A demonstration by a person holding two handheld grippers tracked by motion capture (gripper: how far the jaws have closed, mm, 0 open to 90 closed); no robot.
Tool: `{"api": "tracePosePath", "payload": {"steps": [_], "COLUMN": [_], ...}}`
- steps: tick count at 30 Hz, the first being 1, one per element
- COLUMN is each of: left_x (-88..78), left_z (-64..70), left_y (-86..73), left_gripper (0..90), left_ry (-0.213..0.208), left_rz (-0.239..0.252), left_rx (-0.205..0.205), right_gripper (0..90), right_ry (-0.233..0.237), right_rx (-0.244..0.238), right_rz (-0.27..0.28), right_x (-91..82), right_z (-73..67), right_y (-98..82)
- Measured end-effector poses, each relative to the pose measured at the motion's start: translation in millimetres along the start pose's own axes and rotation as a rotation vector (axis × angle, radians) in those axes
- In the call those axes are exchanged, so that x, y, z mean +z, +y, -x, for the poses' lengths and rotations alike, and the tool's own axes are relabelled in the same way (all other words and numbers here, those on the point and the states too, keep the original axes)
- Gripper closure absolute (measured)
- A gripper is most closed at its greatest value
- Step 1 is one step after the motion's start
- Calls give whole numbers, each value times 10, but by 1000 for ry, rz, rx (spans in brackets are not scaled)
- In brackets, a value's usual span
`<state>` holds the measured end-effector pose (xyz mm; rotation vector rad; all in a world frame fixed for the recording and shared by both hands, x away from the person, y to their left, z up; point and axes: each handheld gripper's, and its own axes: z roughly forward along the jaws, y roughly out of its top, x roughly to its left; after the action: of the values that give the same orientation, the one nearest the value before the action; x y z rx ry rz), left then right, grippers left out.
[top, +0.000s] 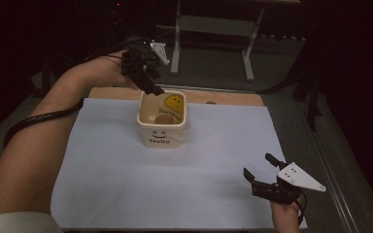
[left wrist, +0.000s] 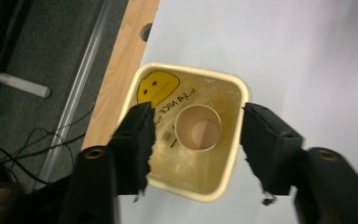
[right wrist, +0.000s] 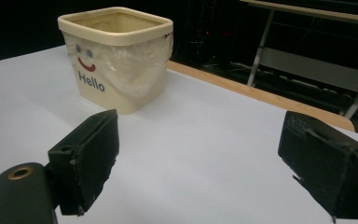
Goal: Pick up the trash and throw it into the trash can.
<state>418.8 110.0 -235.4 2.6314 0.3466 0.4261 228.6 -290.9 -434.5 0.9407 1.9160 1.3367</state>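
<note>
A cream square bin [top: 161, 121] marked "Hello" with a smiley stands at the back middle of the white sheet [top: 126, 170]. It holds a clear plastic liner [right wrist: 135, 65], a yellow smiley label [left wrist: 156, 86] on an inner wall, and a brown cardboard ring [left wrist: 198, 127] lying on its bottom. My left gripper [top: 151, 83] hangs open over the bin's back-left rim. In the left gripper view the left gripper [left wrist: 198, 112] looks down into the bin with its jaws apart and nothing between them. My right gripper [top: 257, 164] is open and holds nothing near the front right corner, well apart from the bin [right wrist: 116, 60].
The sheet covers a wooden table whose far edge [top: 223, 98] shows behind the bin, with a round hole [left wrist: 145, 31] in it. A metal-legged frame [top: 213, 24] stands on the dark floor beyond. The left gripper's cable [top: 39, 119] trails along the forearm.
</note>
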Motion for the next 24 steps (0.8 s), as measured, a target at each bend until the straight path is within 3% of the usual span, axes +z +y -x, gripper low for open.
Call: {"api": "tracePosePath", "payload": {"steps": [4, 7, 10, 11, 12, 14, 20, 24], "left_x": [-31, -57, -50, -35, -26, -10, 79, 134], "left_z": [64, 107, 138, 157, 192, 245, 376, 517], "left_y": [-69, -145, -240, -270, -311, -357, -537, -655], "left_gripper": [289, 180, 134, 63, 25, 22, 13, 5], "left_ry": [-6, 27, 0, -13, -9, 31, 15, -2], "left_rz": [19, 51, 39, 39, 30, 20, 35, 48], "left_rx": [-24, -65, -77, -89, -76, -70, -114, -106], "right_gripper": [123, 123, 124, 123, 124, 123, 123, 123], "right_ry": [-1, 1, 2, 4, 4, 7, 10, 11], "right_rx": [-1, -5, -5, -3, -3, -5, -5, -3], "right_rz": [1, 5, 3, 4, 4, 1, -2, -1], "right_x": [1, 2, 3, 4, 6, 12, 10, 11], "right_z": [-7, -11, -16, -19, -22, -29, -31, -32], "right_y": [4, 7, 13, 14, 16, 19, 20, 19]}}
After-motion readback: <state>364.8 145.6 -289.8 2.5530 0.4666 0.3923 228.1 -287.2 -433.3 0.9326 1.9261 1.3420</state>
